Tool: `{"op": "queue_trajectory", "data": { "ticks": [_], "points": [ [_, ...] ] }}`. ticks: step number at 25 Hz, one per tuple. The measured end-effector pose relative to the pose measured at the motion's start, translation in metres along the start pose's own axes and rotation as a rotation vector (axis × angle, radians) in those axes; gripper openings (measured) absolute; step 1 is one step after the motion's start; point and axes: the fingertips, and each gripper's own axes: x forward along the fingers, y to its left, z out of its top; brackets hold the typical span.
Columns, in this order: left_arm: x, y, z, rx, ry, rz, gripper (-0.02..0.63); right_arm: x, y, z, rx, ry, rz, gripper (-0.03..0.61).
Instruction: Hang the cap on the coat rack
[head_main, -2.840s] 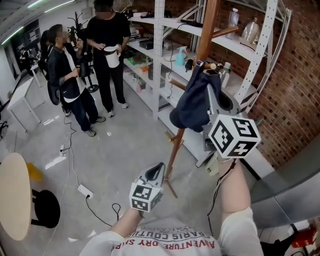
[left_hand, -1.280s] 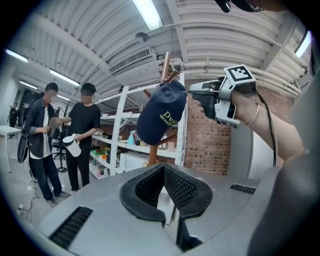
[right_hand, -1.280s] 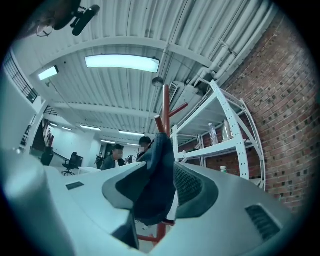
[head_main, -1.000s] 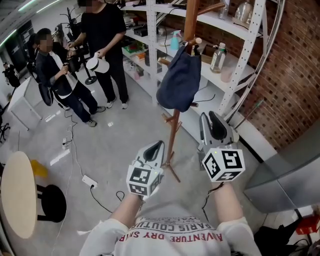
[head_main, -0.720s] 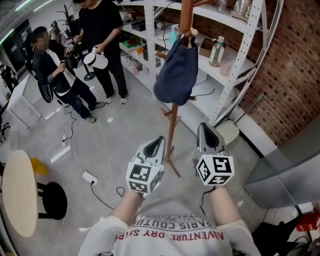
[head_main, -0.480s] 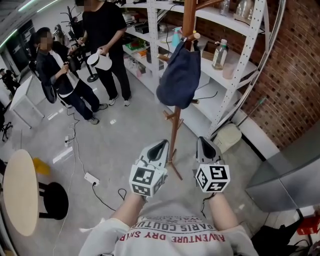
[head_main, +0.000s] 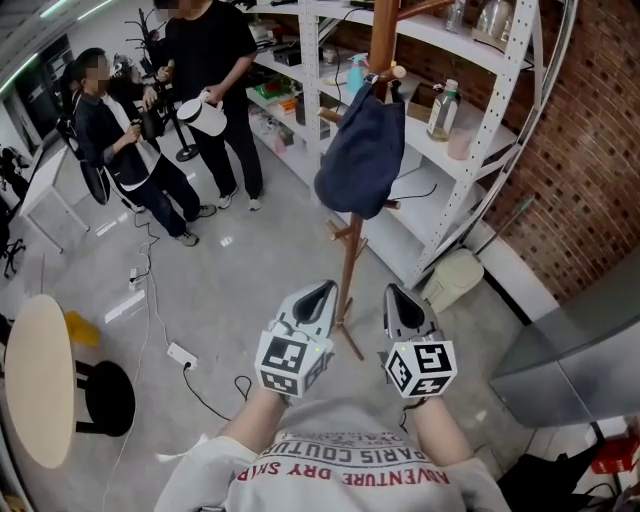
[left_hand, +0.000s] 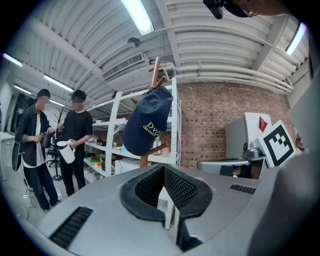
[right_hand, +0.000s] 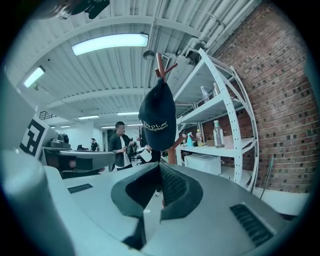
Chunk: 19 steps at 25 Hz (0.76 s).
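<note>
A dark blue cap (head_main: 362, 152) hangs from an upper peg of the wooden coat rack (head_main: 350, 265), in front of the white shelving. The cap (left_hand: 146, 120) shows ahead in the left gripper view, and the cap (right_hand: 158, 118) shows again in the right gripper view, with white lettering on it. My left gripper (head_main: 318, 295) and right gripper (head_main: 396, 297) are held low, side by side near my chest, well below and short of the cap. Both are shut with nothing between their jaws.
White metal shelving (head_main: 450, 110) with bottles stands behind the rack against a brick wall (head_main: 590, 150). Two people (head_main: 170, 110) stand at the far left, one holding a white jug. A round table (head_main: 38, 385), a black stool (head_main: 98, 400) and floor cables (head_main: 170, 355) lie left.
The right gripper let go of the cap, which stays on the peg, dropped down beside the left gripper and closed. The left gripper barely moved.
</note>
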Motion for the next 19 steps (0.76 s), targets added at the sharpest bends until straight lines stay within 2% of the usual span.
{"op": "queue_trajectory", "data": {
  "ticks": [9,19],
  "points": [
    [0.001,0.004,0.005,0.03,-0.012,0.005,0.006,0.0,-0.004,0.009,0.008,-0.043,-0.023,0.014],
    [0.004,0.005,-0.001,0.029,-0.006,0.01,0.006,0.003,-0.01,0.003,0.0,-0.035,-0.036,0.014]
  ]
}}
